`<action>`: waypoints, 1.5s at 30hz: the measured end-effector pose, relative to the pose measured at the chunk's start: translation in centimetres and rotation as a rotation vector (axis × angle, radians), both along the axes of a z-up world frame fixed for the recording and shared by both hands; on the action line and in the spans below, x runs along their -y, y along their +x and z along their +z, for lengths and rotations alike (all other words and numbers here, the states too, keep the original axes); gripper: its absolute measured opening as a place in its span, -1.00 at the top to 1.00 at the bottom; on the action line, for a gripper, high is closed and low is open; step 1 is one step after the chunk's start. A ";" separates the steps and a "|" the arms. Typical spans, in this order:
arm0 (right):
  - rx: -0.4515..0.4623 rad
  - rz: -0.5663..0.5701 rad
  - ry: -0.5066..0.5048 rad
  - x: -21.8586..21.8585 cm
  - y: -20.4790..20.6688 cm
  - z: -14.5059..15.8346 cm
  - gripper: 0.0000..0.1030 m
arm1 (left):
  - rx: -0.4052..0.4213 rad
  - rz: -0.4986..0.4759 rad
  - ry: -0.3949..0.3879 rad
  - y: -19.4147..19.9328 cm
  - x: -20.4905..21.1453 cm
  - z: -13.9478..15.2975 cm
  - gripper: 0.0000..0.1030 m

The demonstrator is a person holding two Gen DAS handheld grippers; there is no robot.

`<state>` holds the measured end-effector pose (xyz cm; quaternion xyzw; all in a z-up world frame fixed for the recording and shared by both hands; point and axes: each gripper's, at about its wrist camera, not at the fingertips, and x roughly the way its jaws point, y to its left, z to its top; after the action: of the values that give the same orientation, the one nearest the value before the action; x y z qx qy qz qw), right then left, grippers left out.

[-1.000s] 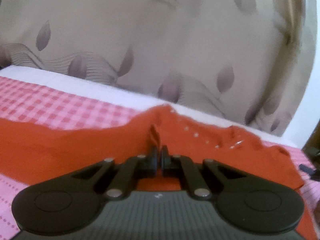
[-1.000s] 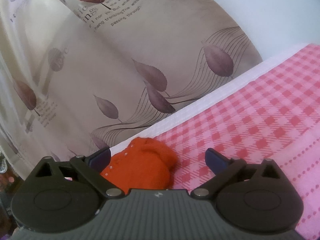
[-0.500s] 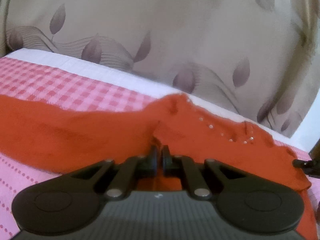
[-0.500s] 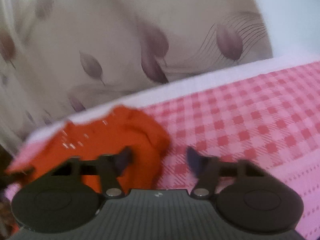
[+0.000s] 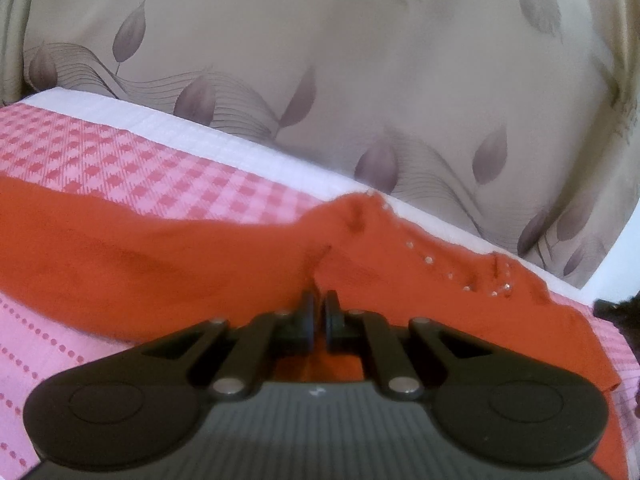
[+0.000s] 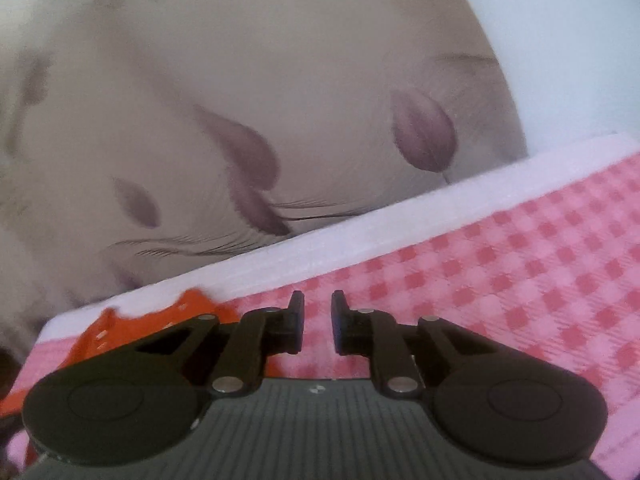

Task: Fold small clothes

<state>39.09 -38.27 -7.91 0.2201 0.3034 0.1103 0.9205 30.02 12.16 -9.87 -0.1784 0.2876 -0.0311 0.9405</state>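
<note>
The left gripper (image 5: 319,312) has its jaws pressed almost together, pinching a raised fold of the orange garment (image 5: 168,256). The cloth climbs in a ridge from the fingertips toward the far side. The garment lies spread across the pink checked bedspread (image 5: 120,160), running from the left edge of the left wrist view to the right, where its far right part carries a scattered line of small shiny studs (image 5: 448,268). Its near edge passes under the gripper body.

The right gripper (image 6: 318,320) has just been closing its jaws; they now stand a little apart with nothing between them, only checked bedspread (image 6: 520,280) showing through the gap. In the right wrist view the orange garment (image 6: 120,328) sits to the left of the gripper, partly hidden behind its left finger arm, close to the far edge of the bed. This view is blurred.

Beyond the bedspread runs a white strip of bedding (image 5: 240,152), and behind that hangs a beige curtain (image 5: 360,60) printed with mauve leaves and thin curved lines. Faint printed marks show near the top of the curtain and at its right edge in the left wrist view, too blurred to read. No brand or label is legible anywhere.
</note>
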 end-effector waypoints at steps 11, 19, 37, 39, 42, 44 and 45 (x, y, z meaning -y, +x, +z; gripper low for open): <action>-0.050 0.177 -0.128 -3.3 -0.3 -1.7 0.62 | 0.000 0.003 0.003 0.0 0.1 0.0 0.87; 0.026 0.132 -0.189 -3.6 1.5 -0.8 0.94 | -0.004 0.002 -0.004 0.1 0.0 0.1 0.87; -0.056 0.215 -0.234 -4.3 0.8 -1.3 0.85 | -0.006 0.002 -0.013 0.2 -0.1 0.0 0.87; -0.022 0.180 -0.275 -4.4 1.2 -0.7 0.86 | -0.006 0.002 -0.012 0.2 -0.2 0.0 0.87; 0.010 0.147 -0.276 -4.2 2.1 -0.2 0.87 | -0.006 0.002 -0.013 0.2 -0.1 0.0 0.87; 0.023 0.127 -0.295 -4.3 2.7 -0.4 0.91 | -0.006 0.002 -0.012 0.2 -0.1 0.0 0.87; 0.029 0.117 -0.286 -4.2 2.9 -0.6 0.91 | -0.006 0.001 -0.013 0.2 -0.1 0.0 0.87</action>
<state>42.01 -34.11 -8.47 0.0673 0.3150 0.1228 0.9387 30.18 12.29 -9.88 -0.1847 0.2901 -0.0317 0.9385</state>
